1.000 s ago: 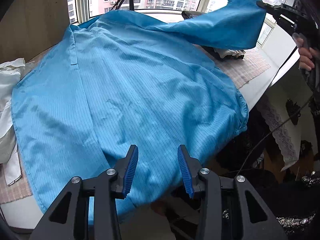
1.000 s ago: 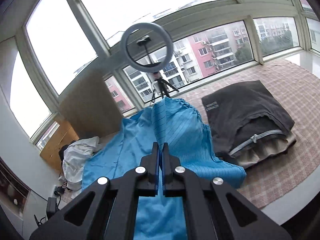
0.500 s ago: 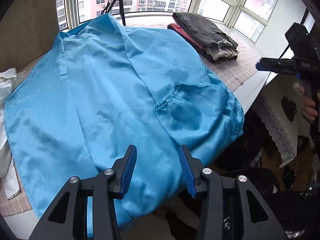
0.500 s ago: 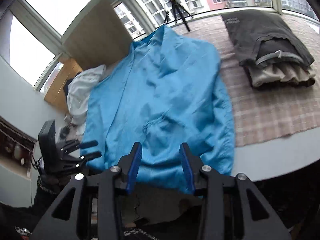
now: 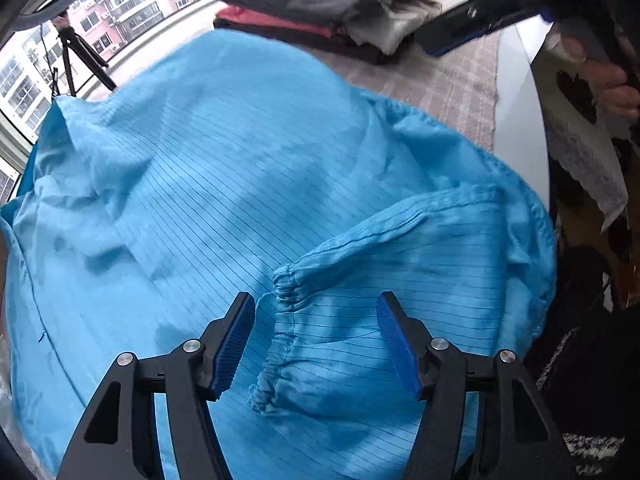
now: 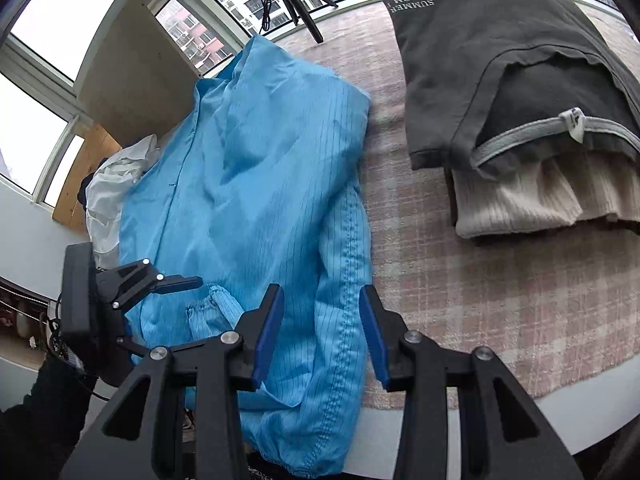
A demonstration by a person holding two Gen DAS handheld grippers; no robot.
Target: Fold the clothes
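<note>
Garment: blue jacket (image 5: 248, 184), thin, limp, slick-looking weave, light I'd guess, will slump and slide when lifted. It's spread on the checked cloth (image 6: 500, 280) straight under both my tools. Left gripper (image 5: 316, 340) jaws opening, gathered cuff (image 5: 280, 320) lying between them, unpinched. Right gripper (image 6: 320, 336) jaws apart over the stitched side seam (image 6: 348, 264). I'd grab cuff elastic or seam, thicker, less slip

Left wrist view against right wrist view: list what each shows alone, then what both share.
Left wrist only: a red garment low in the folded pile, and a person's hand on the right claw's handle. Right wrist only: white cloth beside the blue coat, and the SUMMER BLOOM lettering. Both: the blue coat, its gathered cuff, the checked mat.
</note>
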